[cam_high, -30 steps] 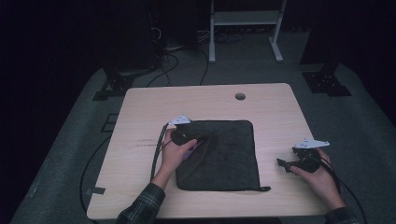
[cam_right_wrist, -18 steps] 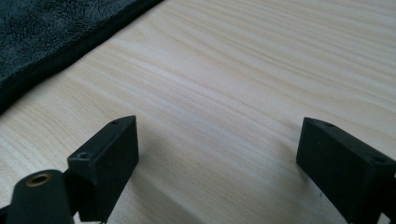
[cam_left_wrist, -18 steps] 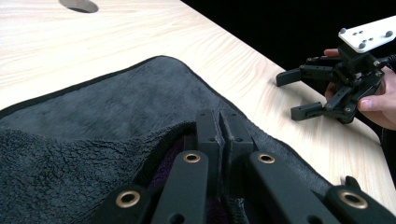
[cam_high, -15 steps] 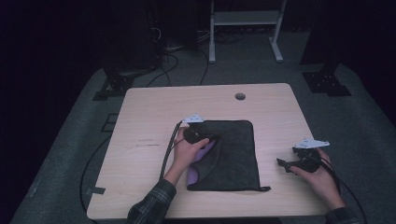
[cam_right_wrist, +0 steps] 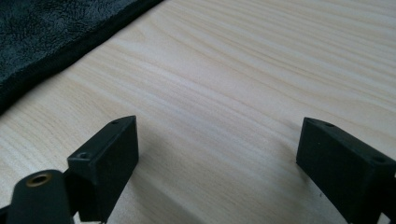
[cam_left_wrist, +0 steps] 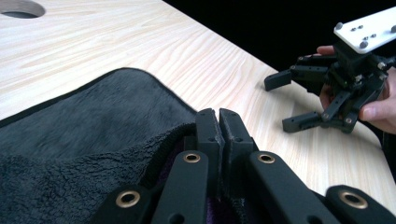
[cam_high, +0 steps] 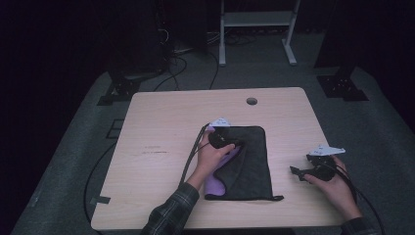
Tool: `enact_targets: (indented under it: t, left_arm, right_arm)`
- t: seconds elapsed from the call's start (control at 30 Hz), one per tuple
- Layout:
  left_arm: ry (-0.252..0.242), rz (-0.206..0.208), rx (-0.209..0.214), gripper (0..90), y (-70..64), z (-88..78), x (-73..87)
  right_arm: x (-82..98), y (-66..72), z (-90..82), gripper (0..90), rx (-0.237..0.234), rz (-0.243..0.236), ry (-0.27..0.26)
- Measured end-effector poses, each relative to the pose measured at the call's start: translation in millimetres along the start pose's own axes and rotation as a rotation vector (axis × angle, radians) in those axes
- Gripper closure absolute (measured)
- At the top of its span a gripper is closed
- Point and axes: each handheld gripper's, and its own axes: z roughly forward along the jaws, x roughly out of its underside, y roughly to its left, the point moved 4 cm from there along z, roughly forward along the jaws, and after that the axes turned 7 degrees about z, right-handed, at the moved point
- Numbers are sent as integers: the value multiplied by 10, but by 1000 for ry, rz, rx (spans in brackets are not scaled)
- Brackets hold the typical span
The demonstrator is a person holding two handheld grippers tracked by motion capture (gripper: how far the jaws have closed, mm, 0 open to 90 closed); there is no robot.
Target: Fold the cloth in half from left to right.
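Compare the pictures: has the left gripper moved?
Yes. The left gripper, shut on the cloth, has moved rightward across the table, nearer its hole.

cloth point(cam_high: 247, 161): my dark fleecy towel, purple underside showing
state: left edge lifted and folded over rightward
place: flat on my table's middle, right part lying smooth

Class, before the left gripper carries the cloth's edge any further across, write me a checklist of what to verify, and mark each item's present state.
1. Left gripper shut on the cloth edge: ok, jaws pressed together with the fabric pinched.
2. Fold under way: ok, the purple underside is turned up.
3. Right gripper off the cloth: ok, it rests beside it, jaws open.
4. Table beyond the cloth free of clutter: ok.
5. Far edge of the cloth lying flat: ok.
6. Edges will line up after folding: cannot tell.
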Motion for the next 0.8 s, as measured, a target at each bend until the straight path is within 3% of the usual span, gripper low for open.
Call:
enact_targets:
  t: [0.4, 0.73, 0.8]
  left_arm:
    - [12, 4, 26, 874, -68, 301, -83]
    - [66, 16, 43, 873, -138, 624, -63]
    - [101, 21, 39, 868, -129, 706, -21]
  right_arm:
    - [0, 0, 0, 121, 0, 0, 0]
    - [0, 0, 0, 121, 0, 0, 0]
    - [0, -1, 0, 121, -1, -1, 0]
